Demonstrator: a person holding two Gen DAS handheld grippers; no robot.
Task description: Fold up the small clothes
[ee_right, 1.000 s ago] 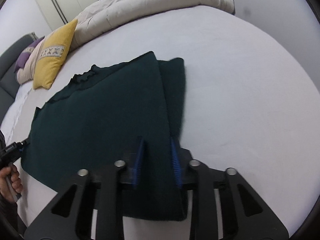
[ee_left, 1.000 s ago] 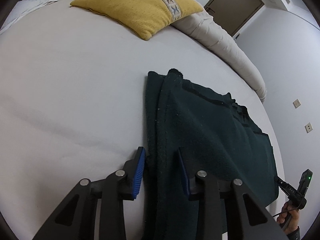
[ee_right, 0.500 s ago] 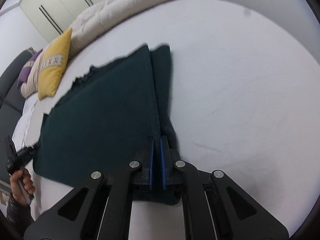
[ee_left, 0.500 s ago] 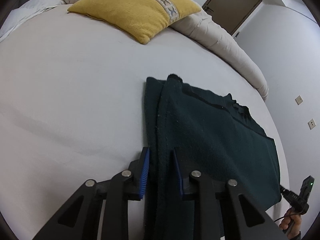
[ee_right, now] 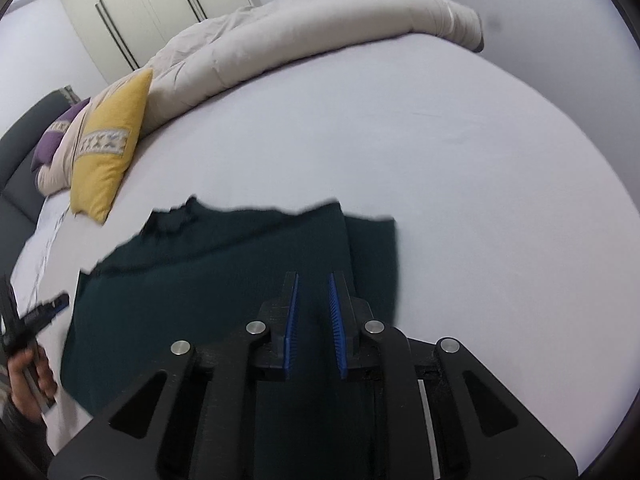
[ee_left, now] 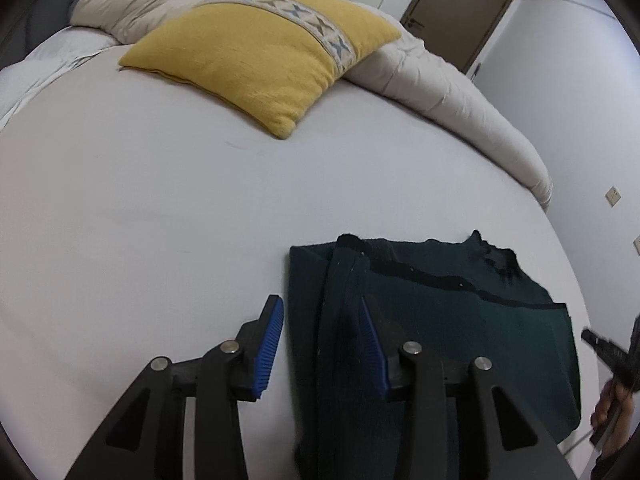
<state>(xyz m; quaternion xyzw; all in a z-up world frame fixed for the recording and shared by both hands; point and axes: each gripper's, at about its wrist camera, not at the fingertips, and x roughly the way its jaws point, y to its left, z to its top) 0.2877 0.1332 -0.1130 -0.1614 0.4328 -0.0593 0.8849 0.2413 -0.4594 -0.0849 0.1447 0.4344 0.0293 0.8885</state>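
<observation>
A dark green garment lies flat on the white bed, with one side folded inward along its left edge. It also shows in the right wrist view. My left gripper is open above the garment's folded left edge, one finger over the sheet, one over the cloth. My right gripper is open and empty, its fingers a small way apart above the garment's folded right edge. Neither holds the cloth.
A yellow pillow and a rolled beige duvet lie at the far side of the bed. The white sheet stretches around the garment. A closed door and wardrobes stand behind.
Both grippers closed on the garment's edges half a second ago and have now opened. The view pulled back and the garment lies shorter, folded toward the near edge.
</observation>
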